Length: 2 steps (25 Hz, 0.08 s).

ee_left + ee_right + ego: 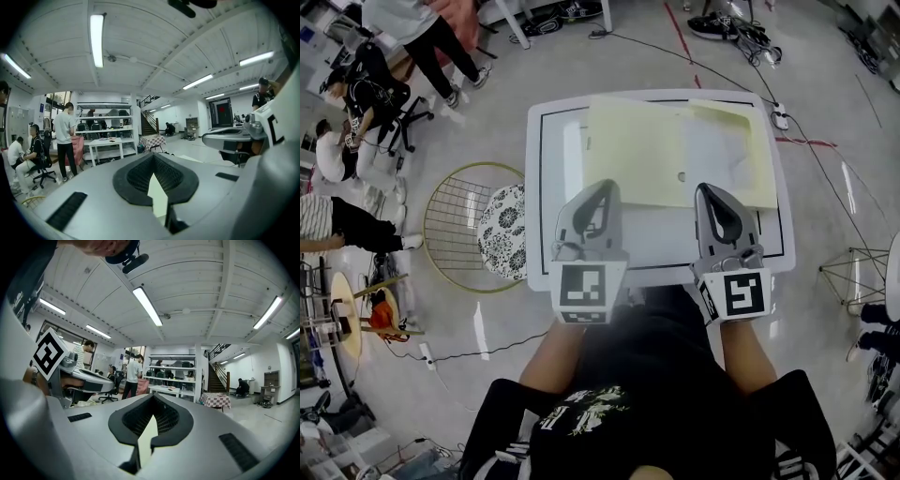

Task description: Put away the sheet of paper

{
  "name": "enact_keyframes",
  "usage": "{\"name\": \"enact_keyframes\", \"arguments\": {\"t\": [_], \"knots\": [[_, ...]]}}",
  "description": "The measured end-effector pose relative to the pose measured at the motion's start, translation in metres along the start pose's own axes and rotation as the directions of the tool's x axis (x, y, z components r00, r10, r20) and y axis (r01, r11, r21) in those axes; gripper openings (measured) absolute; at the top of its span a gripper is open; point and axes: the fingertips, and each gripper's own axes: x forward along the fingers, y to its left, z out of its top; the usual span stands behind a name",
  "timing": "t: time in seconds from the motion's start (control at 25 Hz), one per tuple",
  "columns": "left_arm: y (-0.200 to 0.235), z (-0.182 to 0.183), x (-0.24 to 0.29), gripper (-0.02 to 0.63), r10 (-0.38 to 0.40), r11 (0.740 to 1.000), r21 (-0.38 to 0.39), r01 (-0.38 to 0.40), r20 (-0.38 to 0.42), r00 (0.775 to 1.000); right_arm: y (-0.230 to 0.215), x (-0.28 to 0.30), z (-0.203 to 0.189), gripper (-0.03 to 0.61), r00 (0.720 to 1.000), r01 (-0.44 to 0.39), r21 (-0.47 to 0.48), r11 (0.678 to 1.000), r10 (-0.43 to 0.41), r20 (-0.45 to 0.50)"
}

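Left hand-held gripper (605, 186): I hold it above the near part of the worktop (546, 187). Its jaws are pressed together at the tips.
Slit between my left jaws: a pale yellowish strip (158, 199) shows in it. I cannot tell if it is something pinched or only a surface behind the jaws.
Right hand-held gripper (713, 189): I hold it beside the left one, well apart from it. Its jaws are also pressed together.
Slit between my right jaws: a cream sliver (146, 441) shows there, and I cannot tell what it is.
Sheet of paper (633, 150): pale yellow, it lies flat on the white worktop, just beyond my left jaws in the head view.
Yellow folder (736, 155): it has a translucent cover and lies to the right of the sheet, touching its edge.
Stool (502, 232): round, with a patterned seat and a gold wire frame, it stands on the floor at the left of the worktop.
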Motion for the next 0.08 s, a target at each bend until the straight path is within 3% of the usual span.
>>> {"name": "enact_keyframes", "arguments": {"t": [0.08], "knots": [[0.0016,-0.0021,-0.0023,0.000,-0.001,1.000,0.001,0.001,-0.001,1.000,0.0034,0.0005,-0.0005,-0.009,1.000,-0.002,-0.001,1.000,0.002,-0.003]]}}
